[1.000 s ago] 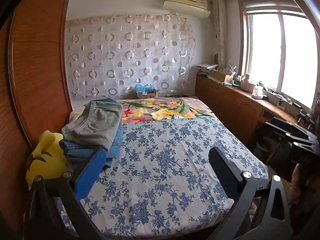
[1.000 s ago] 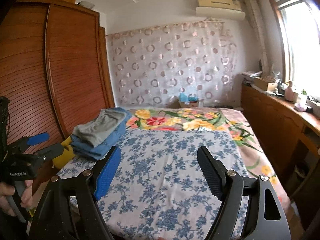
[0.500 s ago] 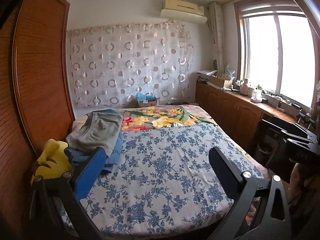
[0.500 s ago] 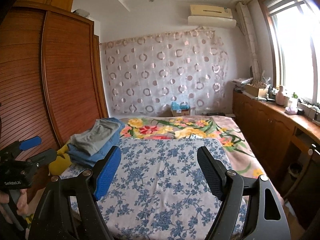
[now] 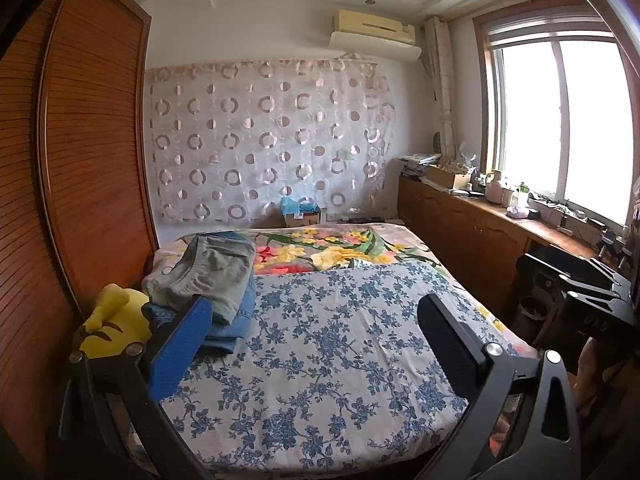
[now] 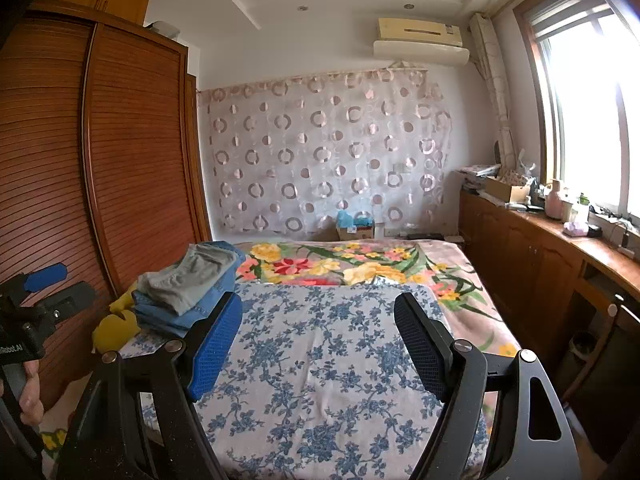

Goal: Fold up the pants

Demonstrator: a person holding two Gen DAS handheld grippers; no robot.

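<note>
Both views have tilted upward — the bed (image 5: 320, 360) sits lower, more ceiling shows

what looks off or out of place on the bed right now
Nothing is spilled or damaged. The grey pants lie skewed over the folded jeans, one end overhanging toward the near edge. A yellow plush toy sits wedged between the stack and the wardrobe. Both grippers, left and right, hang open and empty.

text: "nrobot.ai", cut off at the frame edge | on: black body of the left gripper (image 6: 42, 292), right wrist view | faint raised marks on the right gripper (image 5: 592, 300), perhaps letters, too dim to read | no other legible text
</note>
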